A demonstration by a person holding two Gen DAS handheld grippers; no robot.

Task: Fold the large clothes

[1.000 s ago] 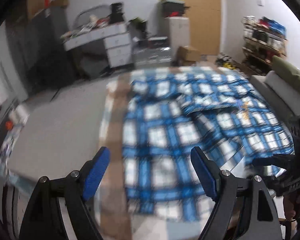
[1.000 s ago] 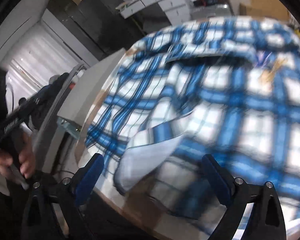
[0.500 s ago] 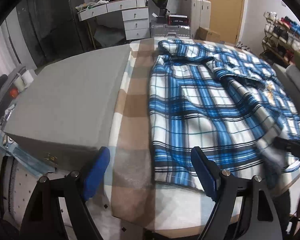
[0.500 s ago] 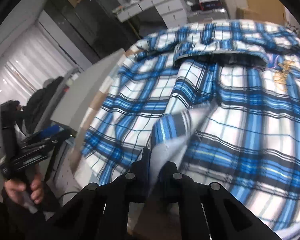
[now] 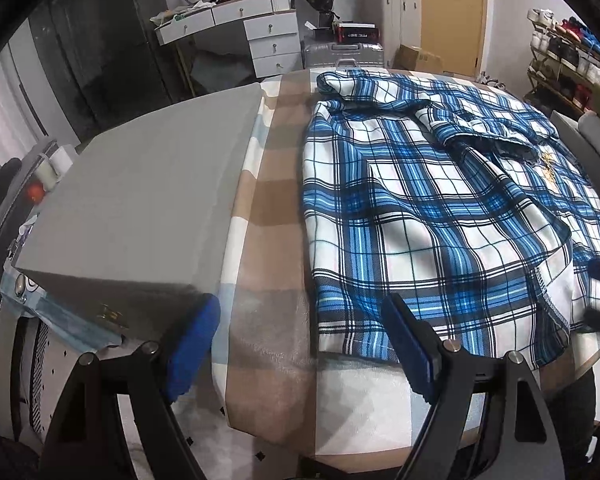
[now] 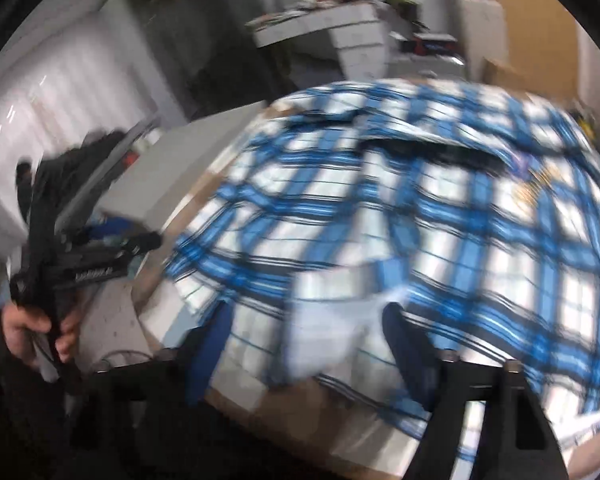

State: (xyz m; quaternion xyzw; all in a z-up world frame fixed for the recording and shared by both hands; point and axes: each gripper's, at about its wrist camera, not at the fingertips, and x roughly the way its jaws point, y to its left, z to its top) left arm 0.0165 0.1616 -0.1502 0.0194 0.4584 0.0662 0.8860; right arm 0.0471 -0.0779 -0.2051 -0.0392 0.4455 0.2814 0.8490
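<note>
In the left wrist view, the large blue-and-white checked shirt (image 5: 432, 216) lies spread on the round table with the beige-and-white striped cloth (image 5: 272, 240), beside a flat grey box (image 5: 140, 200). The left gripper (image 5: 300, 344) is released, with its blue pads wide apart and nothing between them, and it hangs over the bare cloth just beside the shirt's near left corner. In the right wrist view, which is much blurred by motion, the right gripper (image 6: 304, 340) also has its pads spread apart, and a pale fold of the hem lies between them without being pinched. To do this step well, I think each gripper should take one hem corner, grasping both layers fully, and then lift evenly so that the fold line stays straight.
</note>
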